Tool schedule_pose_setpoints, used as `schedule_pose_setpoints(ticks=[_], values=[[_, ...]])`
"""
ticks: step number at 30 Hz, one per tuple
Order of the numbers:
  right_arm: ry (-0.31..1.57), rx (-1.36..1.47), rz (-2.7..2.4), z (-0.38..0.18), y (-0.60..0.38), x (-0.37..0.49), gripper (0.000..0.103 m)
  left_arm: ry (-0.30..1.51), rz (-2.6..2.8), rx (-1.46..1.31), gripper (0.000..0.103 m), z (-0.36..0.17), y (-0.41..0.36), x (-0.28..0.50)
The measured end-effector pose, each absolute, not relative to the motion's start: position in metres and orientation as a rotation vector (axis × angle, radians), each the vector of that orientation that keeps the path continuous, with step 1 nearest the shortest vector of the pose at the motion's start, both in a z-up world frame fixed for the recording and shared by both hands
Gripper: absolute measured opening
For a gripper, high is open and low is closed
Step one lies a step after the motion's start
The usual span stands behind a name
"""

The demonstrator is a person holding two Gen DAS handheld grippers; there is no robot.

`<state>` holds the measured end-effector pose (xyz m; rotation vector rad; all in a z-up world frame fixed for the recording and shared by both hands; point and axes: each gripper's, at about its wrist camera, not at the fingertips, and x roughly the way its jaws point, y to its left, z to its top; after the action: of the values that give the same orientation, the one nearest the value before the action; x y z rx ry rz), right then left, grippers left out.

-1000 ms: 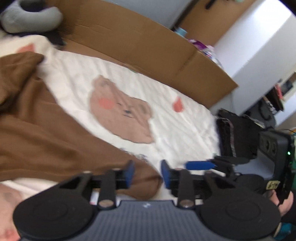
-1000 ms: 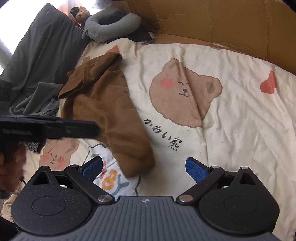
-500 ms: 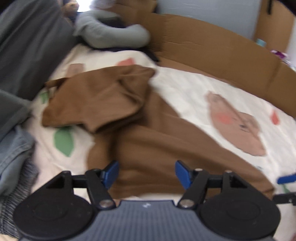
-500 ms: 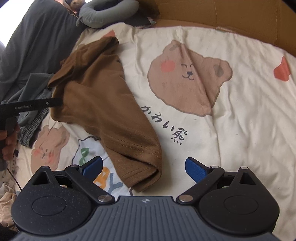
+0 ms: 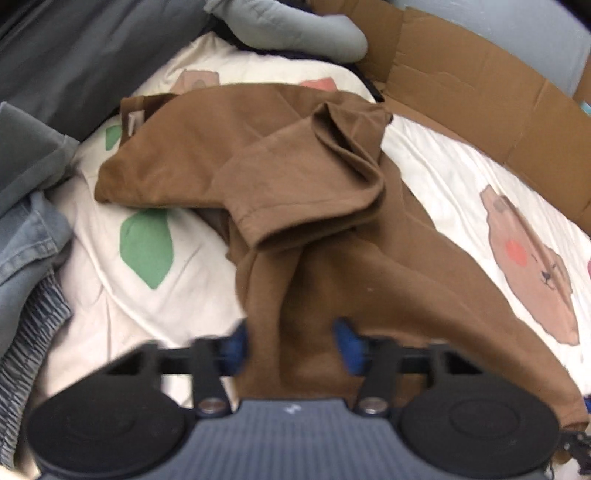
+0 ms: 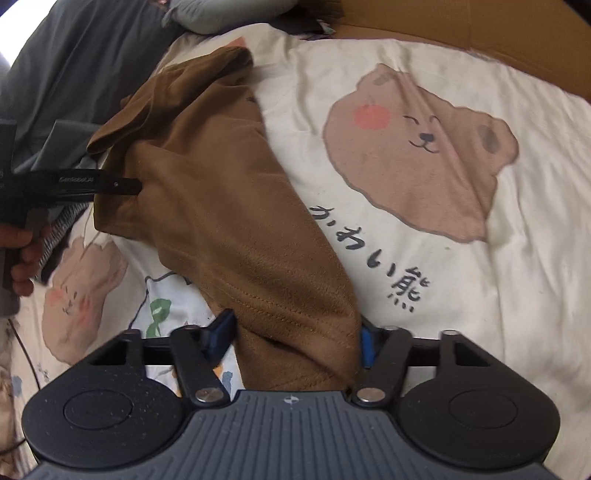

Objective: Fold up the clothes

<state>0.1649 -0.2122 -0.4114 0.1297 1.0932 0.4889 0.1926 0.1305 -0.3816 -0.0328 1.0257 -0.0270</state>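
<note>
Work surface: a cream bedspread point(image 6: 480, 295) printed with brown bear faces, green leaves and a line of dark script. It covers the bed.

Task item: a brown T-shirt point(image 5: 303, 192), crumpled, lying across the left half of the bedspread. One sleeve is folded over the body. The hem end point(image 6: 291, 332) points toward both grippers.

Left gripper point(image 5: 291, 339): angled downward over the shirt's near edge. Jaws closing, with a gathered ridge of brown cloth between the blue pads point(image 5: 347, 343). The frame is blurred at the pads, so whether they already press the cloth cannot be told. In the right wrist view its black finger point(image 6: 92, 184) meets the shirt's left edge.

Right gripper point(image 6: 295, 339): angled downward at the hem corner. Jaws closing, with the hem bunched between them. The right pad point(image 6: 366, 347) lies against the cloth. The left pad point(image 6: 219, 334) stands just beside the cloth, and a firm clamp is not evident.

Left hand point(image 6: 22, 254): fingers wrapped around the left gripper's handle, at the left edge of the right wrist view.

Surroundings: a dark grey blanket point(image 5: 92, 55) and folded denim point(image 5: 26, 254) to the left of the shirt. A grey neck pillow point(image 5: 295, 29) at the far end. A cardboard wall point(image 5: 480, 99) along the far right side of the bed.
</note>
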Motion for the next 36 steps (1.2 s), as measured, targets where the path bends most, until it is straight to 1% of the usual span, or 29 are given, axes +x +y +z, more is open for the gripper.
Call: schedule_pose_setpoints(ticks=[1, 2, 3, 4, 6, 8, 14, 26, 36], values=[[1.089, 0.117, 0.49, -0.411, -0.211, 0.164, 0.041, 1.026, -0.019, -0.015, 0.009, -0.38, 0.129, 0.191], [1.087, 0.11, 0.493, -0.411, -0.211, 0.164, 0.031, 1.027, -0.017, -0.015, 0.008, -0.378, 0.13, 0.189], [1.088, 0.121, 0.5, -0.41, -0.213, 0.164, 0.028, 1.028, -0.017, -0.019, 0.007, -0.375, 0.132, 0.187], [1.085, 0.127, 0.506, -0.408, -0.215, 0.164, 0.02, 1.03, -0.019, -0.03, 0.006, -0.372, 0.134, 0.185], [1.067, 0.119, 0.512, -0.404, -0.22, 0.161, 0.016, 1.031, -0.027, -0.05, 0.005, -0.364, 0.135, 0.181], [1.049, 0.108, 0.509, -0.398, -0.225, 0.16, 0.014, 1.025, -0.039, -0.057, 0.005, -0.354, 0.134, 0.176], [1.012, 0.11, 0.432, -0.383, -0.251, 0.164, 0.012, 1.038, -0.118, -0.117, 0.005, -0.333, 0.126, 0.166], [0.925, 0.221, 0.212, -0.355, -0.344, 0.165, 0.01, 1.048, -0.365, -0.162, 0.005, -0.324, 0.052, 0.168], [0.889, 0.186, 0.145, -0.335, -0.378, 0.142, 0.01, 1.058, -0.484, -0.219, 0.005, -0.316, 0.032, 0.155]])
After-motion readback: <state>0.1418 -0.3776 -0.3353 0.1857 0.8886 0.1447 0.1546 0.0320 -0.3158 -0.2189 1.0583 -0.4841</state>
